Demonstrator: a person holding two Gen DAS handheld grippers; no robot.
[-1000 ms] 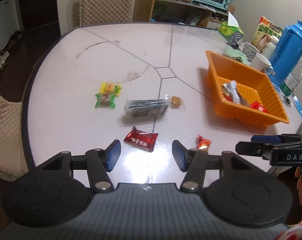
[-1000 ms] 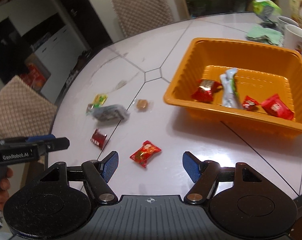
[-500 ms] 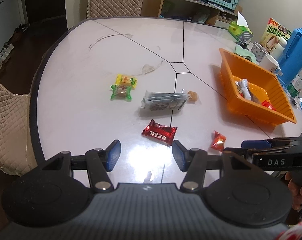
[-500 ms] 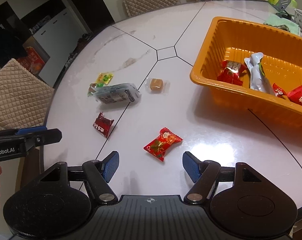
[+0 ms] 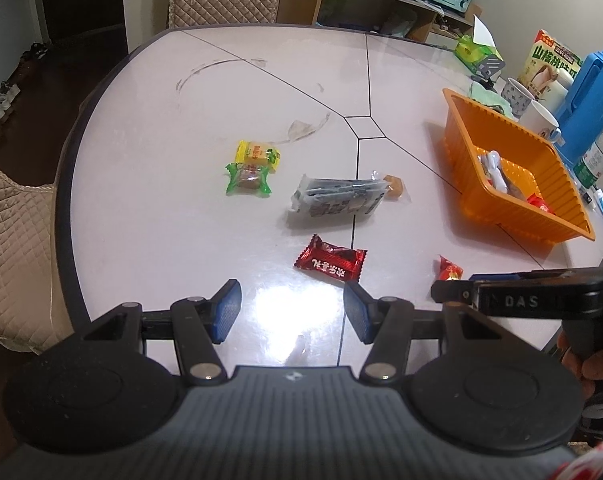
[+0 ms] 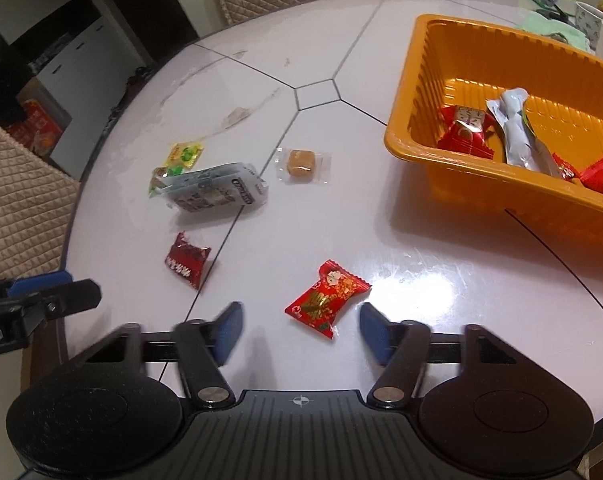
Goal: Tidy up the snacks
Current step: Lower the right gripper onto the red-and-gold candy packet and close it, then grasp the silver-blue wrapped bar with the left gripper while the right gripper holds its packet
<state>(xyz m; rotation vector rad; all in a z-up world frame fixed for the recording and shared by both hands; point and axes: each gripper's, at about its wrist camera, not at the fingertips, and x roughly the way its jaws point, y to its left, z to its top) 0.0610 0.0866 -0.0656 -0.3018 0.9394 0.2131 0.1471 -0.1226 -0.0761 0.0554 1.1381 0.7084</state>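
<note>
Orange tray [image 6: 429, 80] already holds several snacks; six more lie loose on table [image 6: 421, 240], awaiting sorting.
Right hand-held gripper [image 6: 299, 330]: jaws just been closing, part open, straddling red candy [image 6: 326, 298], pads not touching.
Left hand-held gripper [image 5: 291, 312]: part open, empty, near dark red pack [image 5: 330, 264].

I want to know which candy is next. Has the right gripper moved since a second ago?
Yes. The right gripper has come down toward the red patterned candy, away from the orange basket; its jaws have just been closing, not yet touching it.
</note>
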